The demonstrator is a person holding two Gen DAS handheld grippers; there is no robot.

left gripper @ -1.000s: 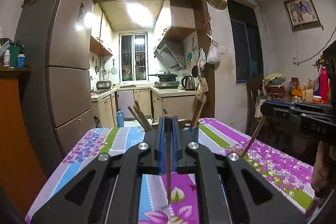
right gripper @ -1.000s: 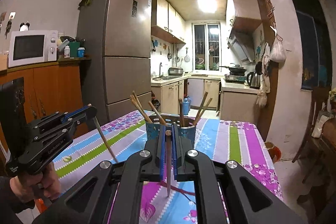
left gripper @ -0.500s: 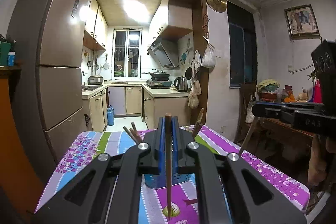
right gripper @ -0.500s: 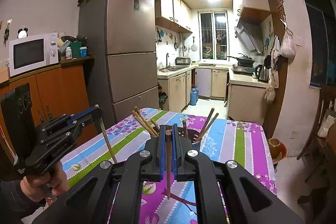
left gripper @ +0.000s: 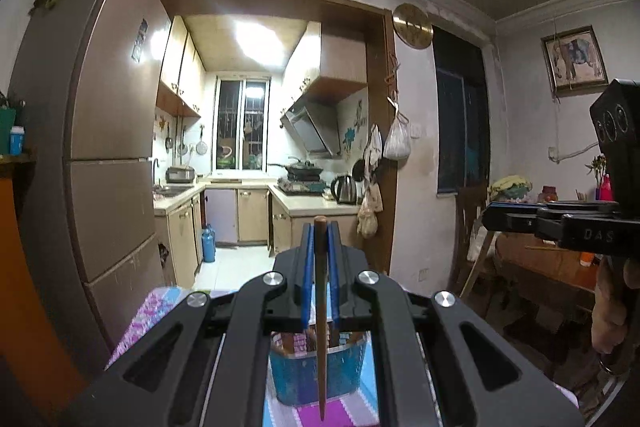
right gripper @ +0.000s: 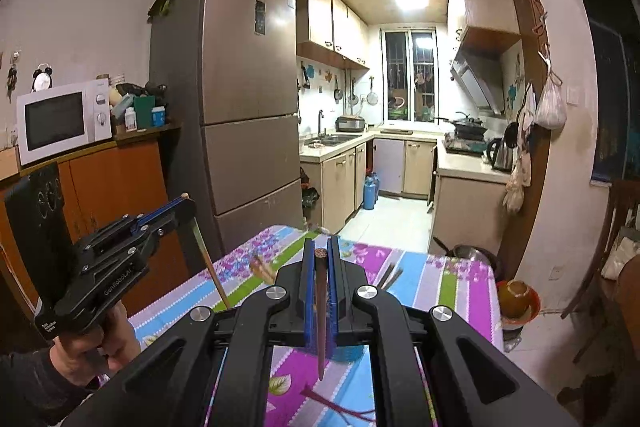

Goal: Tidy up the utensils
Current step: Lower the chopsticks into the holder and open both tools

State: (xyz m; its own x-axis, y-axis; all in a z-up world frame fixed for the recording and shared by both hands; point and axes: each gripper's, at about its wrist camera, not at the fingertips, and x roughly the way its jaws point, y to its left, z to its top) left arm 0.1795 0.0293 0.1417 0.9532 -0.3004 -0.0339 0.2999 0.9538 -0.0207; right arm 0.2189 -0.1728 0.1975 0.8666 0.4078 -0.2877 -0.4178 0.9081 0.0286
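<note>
Left wrist view: our left claw (left gripper: pixel 320 259) is clamped on a brown chopstick (left gripper: pixel 321 327), held upright w/ its tip pointing down, directly over the blue holder (left gripper: pixel 316 371) that stands on the desk (left gripper: pixel 148 311) w/ the floral cloth. The holder's rim sits just below the blue pads (left gripper: pixel 307 279), and a few other sticks show inside it, though we can't count them. At the right edge of this view we see our right claw (left gripper: pixel 490 217) side-on, pinching a second chopstick (left gripper: pixel 476 273) that slants down & leftward. Right wrist view: the right claw is shut tight on its own dark chopstick (right gripper: pixel 320 311), tip down, in front of the holder (right gripper: pixel 348 351), which is mostly hidden behind the fingers. The stick ends (right gripper: pixel 262 265) poke up on the left of the claw, more (right gripper: pixel 390 275) on the right. The left claw (right gripper: pixel 184 205) shows at the left, well above the desk (right gripper: pixel 460 279), w/ its pale chopstick (right gripper: pixel 210 265) angling down toward the cloth. Fridge (right gripper: pixel 240 107) & microwave (right gripper: pixel 60 121) stand behind.
</note>
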